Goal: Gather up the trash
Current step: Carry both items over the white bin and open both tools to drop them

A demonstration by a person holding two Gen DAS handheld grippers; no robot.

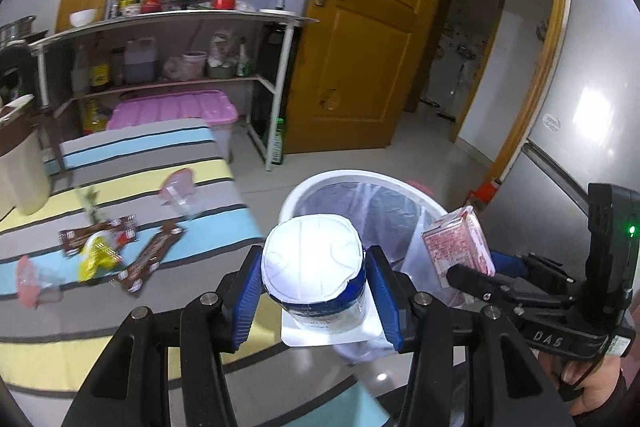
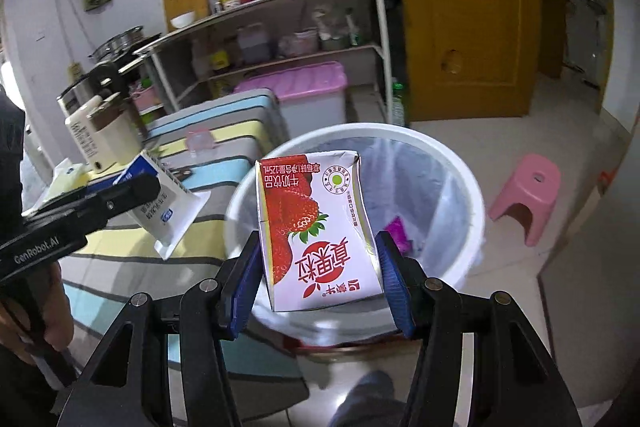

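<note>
Holding a piece of trash in each gripper, we are standing over the white bin [image 2: 460,187] beside the striped table [image 1: 120,327]. Our left gripper [image 1: 314,293] is clamping a white yogurt cup [image 1: 314,263] between its blue pads, jaws spread wide to fit the cup's body, with the foil lid facing the camera. The cup is hanging at the near rim of the bin, seemingly above the edge where table meets bin, though the fisheye view is making that hard to judge. Our right gripper [image 2: 318,279] is gripping a strawberry milk carton [image 2: 316,231], jaws likewise wide around its sides, and the carton is sitting above the bin's clear liner [image 2: 424,179]. In the left wrist view we are seeing that same carton just right of the cup. Back on the table, brown snack wrappers [image 1: 148,255], a yellow wrapper [image 1: 94,255] and clear plastic cups [image 1: 180,191] are lying scattered. A pink stool [image 2: 528,195] is standing on the floor past the bin.
</note>
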